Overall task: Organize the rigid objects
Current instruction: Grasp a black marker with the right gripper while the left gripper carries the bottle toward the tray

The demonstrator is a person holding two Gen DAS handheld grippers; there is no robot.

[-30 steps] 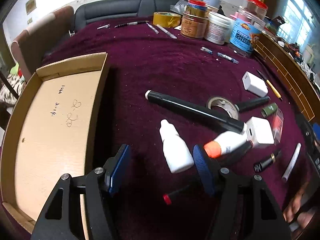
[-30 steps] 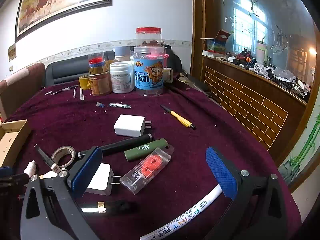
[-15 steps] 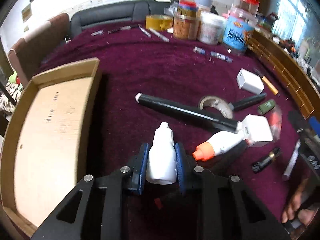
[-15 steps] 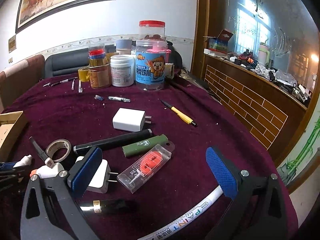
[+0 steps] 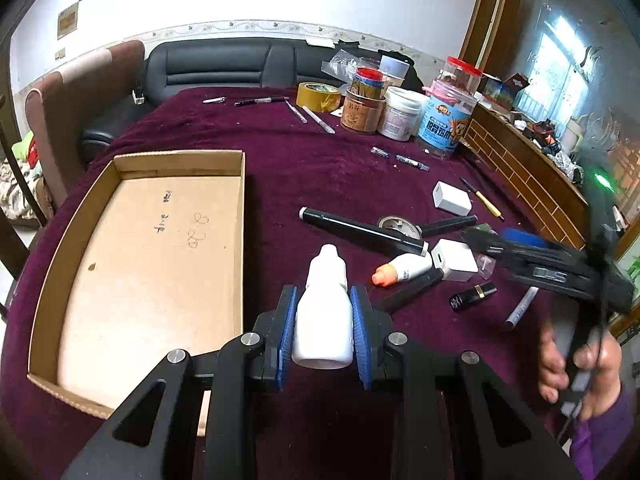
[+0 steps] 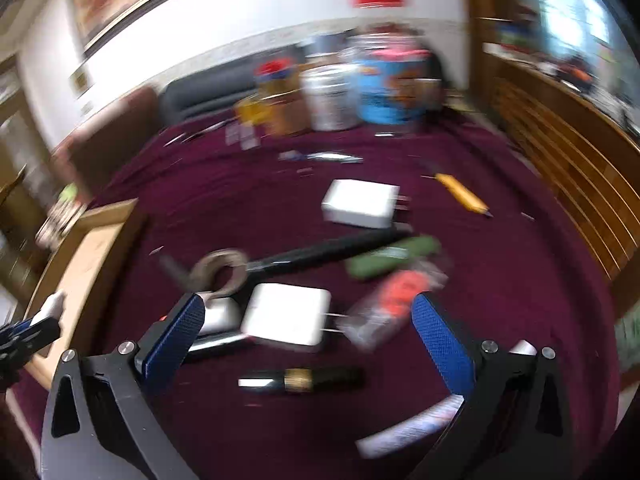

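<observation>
White dropper bottle (image 5: 323, 312) clamped by body between left gripper (image 5: 323, 332) pads, nozzle forward, lifted right of cardboard tray (image 5: 238, 240); presumably bound for it. Right gripper (image 6: 308, 332) wide open, empty, above charger (image 6: 286, 314), farther right of tray.

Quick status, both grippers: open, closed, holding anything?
Left gripper: jaws closed on the white bottle, lifted near the cardboard box.
Right gripper: jaws open, holding nothing, above the white charger.
</observation>
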